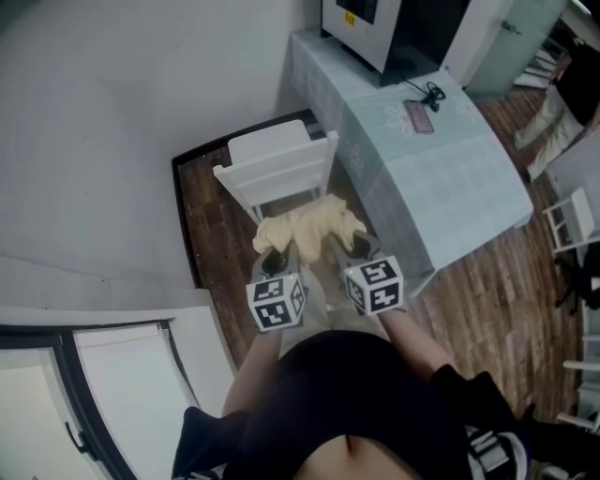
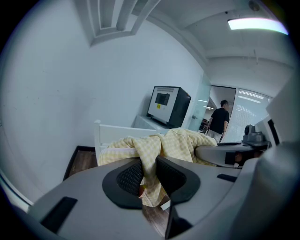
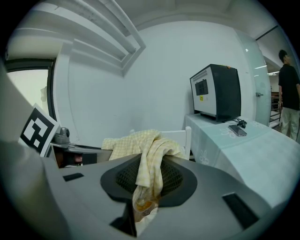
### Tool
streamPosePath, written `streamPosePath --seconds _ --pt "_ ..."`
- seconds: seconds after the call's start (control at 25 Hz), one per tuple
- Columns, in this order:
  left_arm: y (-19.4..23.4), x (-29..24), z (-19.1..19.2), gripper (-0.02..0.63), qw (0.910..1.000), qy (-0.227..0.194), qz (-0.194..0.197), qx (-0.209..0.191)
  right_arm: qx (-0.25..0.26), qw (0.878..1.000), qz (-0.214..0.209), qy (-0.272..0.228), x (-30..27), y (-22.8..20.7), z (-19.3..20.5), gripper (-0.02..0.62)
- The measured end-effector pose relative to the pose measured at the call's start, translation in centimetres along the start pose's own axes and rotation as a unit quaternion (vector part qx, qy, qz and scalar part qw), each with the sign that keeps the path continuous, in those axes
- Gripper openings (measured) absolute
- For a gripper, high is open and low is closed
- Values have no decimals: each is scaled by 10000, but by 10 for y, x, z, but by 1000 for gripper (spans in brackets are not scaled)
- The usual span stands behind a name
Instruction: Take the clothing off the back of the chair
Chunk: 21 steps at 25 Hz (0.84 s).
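Note:
A pale yellow checked garment (image 1: 307, 226) hangs bunched between my two grippers, just in front of the white chair (image 1: 277, 167) and above its seat. My left gripper (image 1: 272, 260) is shut on a fold of the garment (image 2: 149, 164); the cloth runs down between its black pads (image 2: 129, 177). My right gripper (image 1: 357, 246) is shut on another fold of the garment (image 3: 147, 164), which droops below its pads (image 3: 172, 178). In the left gripper view the chair's back rail (image 2: 115, 130) shows behind the cloth.
A table under a pale blue-green cloth (image 1: 441, 159) stands right of the chair, with a dark box-shaped machine (image 1: 389, 28) and a phone (image 1: 418, 117) on it. A white wall (image 1: 122, 112) lies to the left. A person (image 2: 218, 119) stands far off by a doorway.

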State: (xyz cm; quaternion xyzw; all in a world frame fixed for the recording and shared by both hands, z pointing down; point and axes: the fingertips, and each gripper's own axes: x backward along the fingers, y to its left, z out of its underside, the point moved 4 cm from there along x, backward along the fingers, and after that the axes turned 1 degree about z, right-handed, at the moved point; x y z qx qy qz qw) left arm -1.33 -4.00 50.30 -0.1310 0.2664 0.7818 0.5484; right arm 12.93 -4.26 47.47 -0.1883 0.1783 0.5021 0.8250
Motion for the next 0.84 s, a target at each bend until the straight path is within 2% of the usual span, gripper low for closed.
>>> streamPosePath --seconds 0.84 --pt "2 -1 -8 78 9999 -117 -18 22 50 9999 -76 -110 -4 -1 -9 83"
